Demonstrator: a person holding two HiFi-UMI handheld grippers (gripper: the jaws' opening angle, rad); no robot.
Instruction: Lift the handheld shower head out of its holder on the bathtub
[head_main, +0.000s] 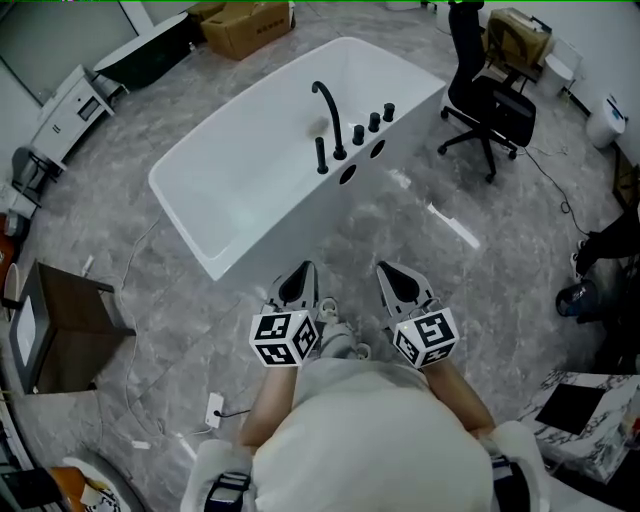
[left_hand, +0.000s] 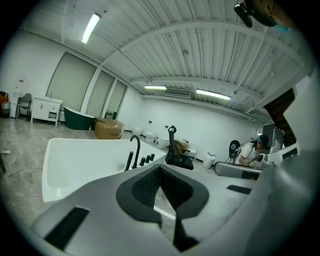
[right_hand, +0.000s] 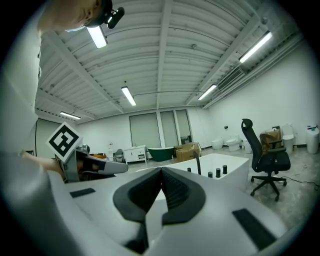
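Observation:
The white bathtub (head_main: 235, 190) stands on the grey floor ahead of me. On its near rim are a black curved faucet (head_main: 329, 118), a thin upright black handheld shower head (head_main: 321, 155) in its holder, and three black knobs (head_main: 373, 122). Both grippers are held low and close to my body, well short of the tub. The left gripper (head_main: 303, 268) and the right gripper (head_main: 385, 268) are shut with nothing between the pads. In the left gripper view the shower head (left_hand: 129, 161) stands beside the faucet (left_hand: 135, 150), far beyond the closed tips (left_hand: 160, 167). The right gripper view shows its closed tips (right_hand: 161, 171) and the faucet (right_hand: 198, 164).
A black office chair (head_main: 487, 95) stands right of the tub. Cardboard boxes (head_main: 245, 25) lie behind it. A dark small table (head_main: 65, 325) is at my left, with cables on the floor. A seated person (left_hand: 249, 151) is at the far right of the left gripper view.

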